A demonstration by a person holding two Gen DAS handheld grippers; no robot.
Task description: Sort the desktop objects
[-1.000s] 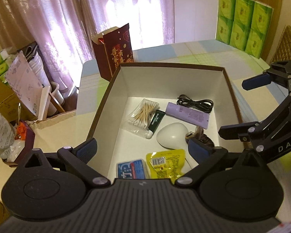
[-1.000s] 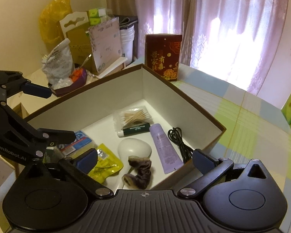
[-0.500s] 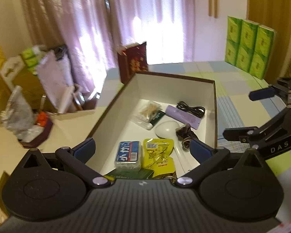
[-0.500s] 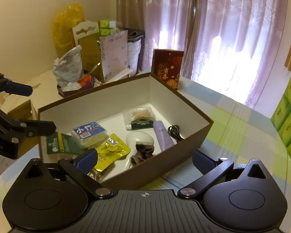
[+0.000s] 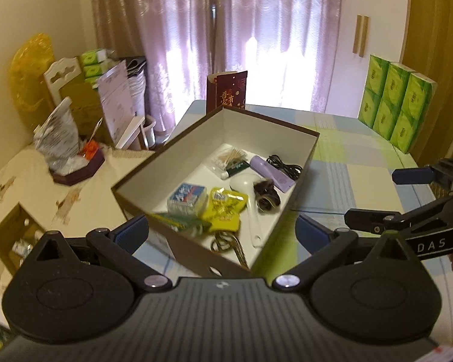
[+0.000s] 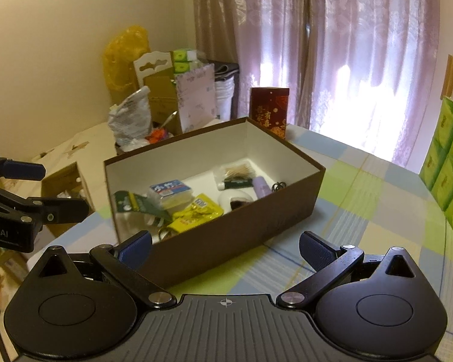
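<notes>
A brown cardboard box (image 5: 268, 119) with a white inside stands on the checked tablecloth. It holds a green packet (image 5: 181, 223), a blue tissue pack (image 5: 187, 199), a yellow packet (image 5: 223, 208), a white oval object (image 5: 241, 182), a purple tube (image 5: 271, 172), cotton swabs (image 5: 229, 158), a black cable (image 5: 284, 166) and a brown hair tie (image 5: 265, 194). My left gripper (image 5: 223, 235) hovers open before the box's near corner, holding nothing. My right gripper (image 6: 226, 249) is open and empty in front of the box (image 6: 226, 241). The right gripper (image 5: 386, 196) also shows right of the box.
A red gift bag (image 5: 226, 93) stands behind the box. Stacked green tissue packs (image 5: 398, 108) line the table's far right. Off the table's left side are a cluttered side table with a dark tray (image 5: 75, 172), cardboard boxes (image 6: 163, 99) and a yellow bag (image 6: 123, 51).
Both grippers have pulled back and away from the box, so the whole box now shows. The green packet has come into view at the box's near corner.
</notes>
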